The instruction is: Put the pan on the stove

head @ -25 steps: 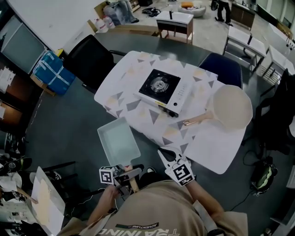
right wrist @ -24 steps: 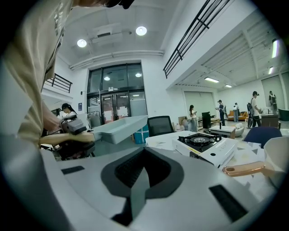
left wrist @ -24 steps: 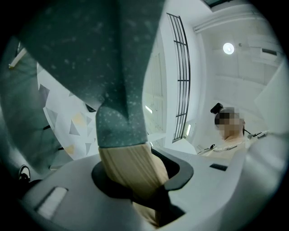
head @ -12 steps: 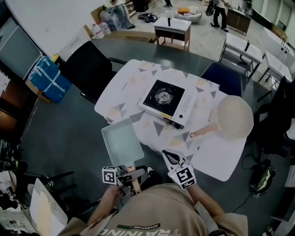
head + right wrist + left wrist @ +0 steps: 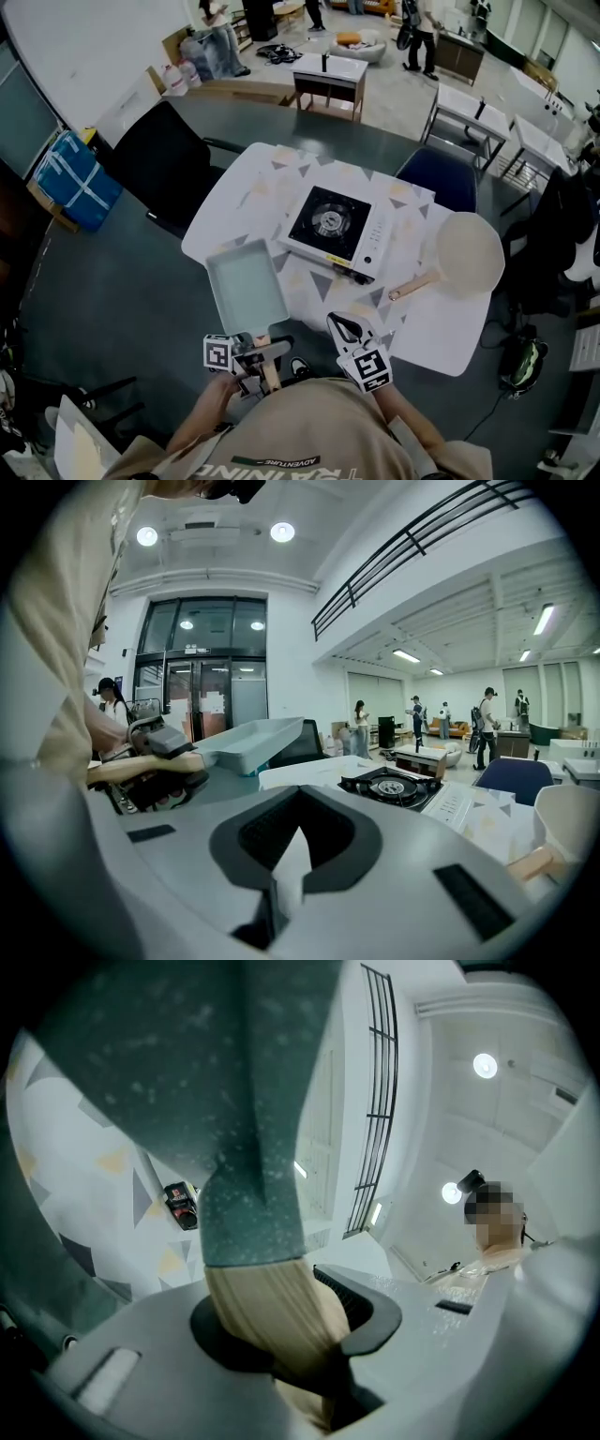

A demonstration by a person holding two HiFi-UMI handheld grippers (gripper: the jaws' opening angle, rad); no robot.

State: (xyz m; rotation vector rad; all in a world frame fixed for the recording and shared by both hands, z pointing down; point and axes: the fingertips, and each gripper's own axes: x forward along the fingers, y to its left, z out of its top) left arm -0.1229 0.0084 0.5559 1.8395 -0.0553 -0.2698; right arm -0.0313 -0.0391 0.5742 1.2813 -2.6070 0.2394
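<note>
1. Desk (image 5: 433,323): carries the stove.
2. Stove (image 5: 330,223): burner bare, so the placing is not yet done.
3. Rectangular pan (image 5: 246,291): lifted, to the stove's near-left, apart from it.
4. Left gripper (image 5: 264,352): clenched on the pan's wooden handle.
5. Right gripper (image 5: 349,327): closed, empty, on the stove's near side.

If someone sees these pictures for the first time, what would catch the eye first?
First comes the grey rectangular pan at the table's near edge, its wooden handle clamped in the left tool. Next is the white stove with a black burner at the table's middle, and a cream-coloured round pan lying to its right. The right tool holds nothing.
</note>
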